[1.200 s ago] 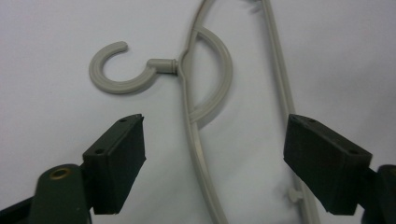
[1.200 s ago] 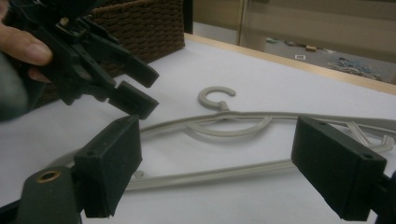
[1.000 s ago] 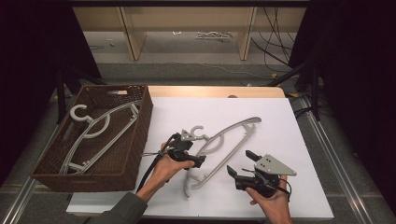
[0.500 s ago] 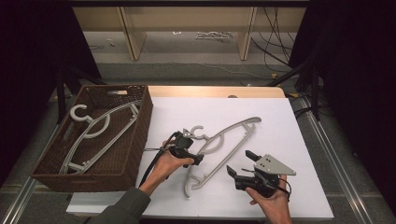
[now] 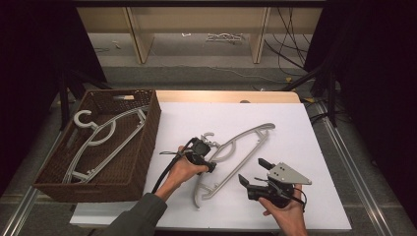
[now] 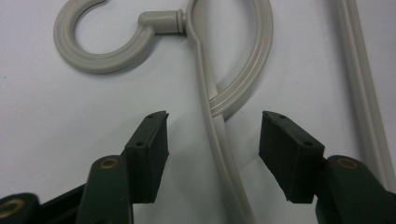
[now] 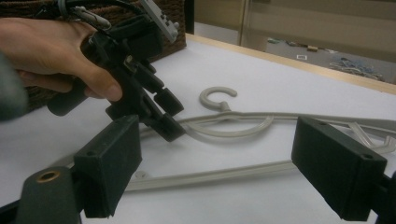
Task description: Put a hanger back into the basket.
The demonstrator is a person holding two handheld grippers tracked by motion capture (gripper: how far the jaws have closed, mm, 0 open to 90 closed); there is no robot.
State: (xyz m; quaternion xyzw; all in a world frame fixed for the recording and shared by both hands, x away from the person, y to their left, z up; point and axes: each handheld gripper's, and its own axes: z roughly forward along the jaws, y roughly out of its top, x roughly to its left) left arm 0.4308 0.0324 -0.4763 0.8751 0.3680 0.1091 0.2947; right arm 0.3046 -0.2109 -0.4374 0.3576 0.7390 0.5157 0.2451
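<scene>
The left gripper [image 5: 205, 158] is over the neck of the grey hanger [image 5: 236, 147] on the white worktop [image 5: 305, 132]. Its jaws have just been closing and now stand half spread, with the thin hanger bar between them; the pads do not press on it. In the left gripper view the bar runs out at the lower edge, and the hanger's far arm is cut off at 3 o'clock.

The right gripper [image 5: 251, 172], at about 4 o'clock from the left one, has its jaws spread wide with nothing between them. Its own view looks at the left hand [image 7: 51, 51], which covers part of the left gripper's body.

At 9 o'clock stands a brown woven basket [image 5: 147, 142] with a second hanger [image 5: 103, 135] of the same ribbed plastic lying inside.
</scene>
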